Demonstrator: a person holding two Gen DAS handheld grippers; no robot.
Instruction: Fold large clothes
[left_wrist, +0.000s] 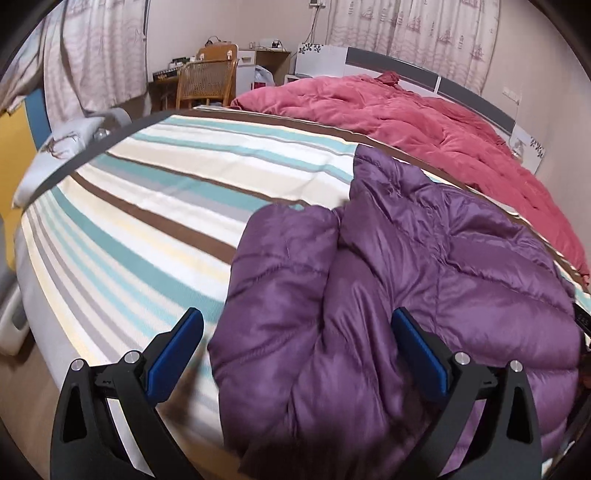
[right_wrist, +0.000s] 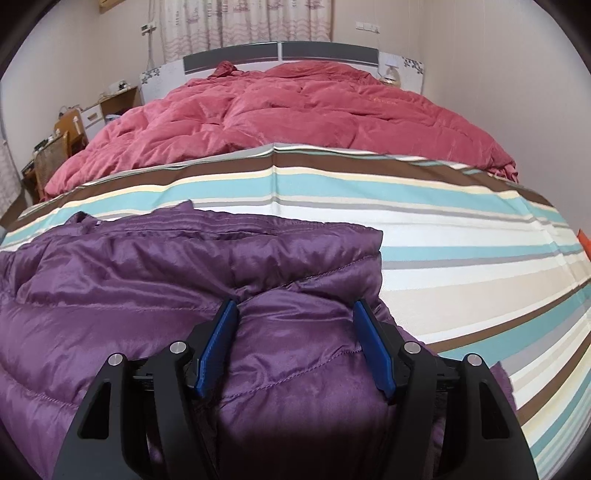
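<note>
A purple down jacket (left_wrist: 424, 266) lies on the striped bed sheet (left_wrist: 155, 206), partly folded, with one puffy part doubled over at its left side. My left gripper (left_wrist: 297, 325) hovers over that doubled part with its jaws wide open; the left pad (left_wrist: 184, 343) is off the fabric. In the right wrist view the jacket (right_wrist: 147, 266) fills the lower left. A thick puffy fold bulges between the blue pads (right_wrist: 218, 343) of my right gripper (right_wrist: 295, 314), which is shut on it near the jacket's right edge.
A crumpled pink duvet (right_wrist: 295, 110) covers the far half of the bed up to the headboard (right_wrist: 280, 51). A wicker chair (left_wrist: 207, 79) and desk stand beyond the bed's left corner. A dark strap (left_wrist: 92, 151) crosses the left wrist view. Bare striped sheet (right_wrist: 461, 258) lies right of the jacket.
</note>
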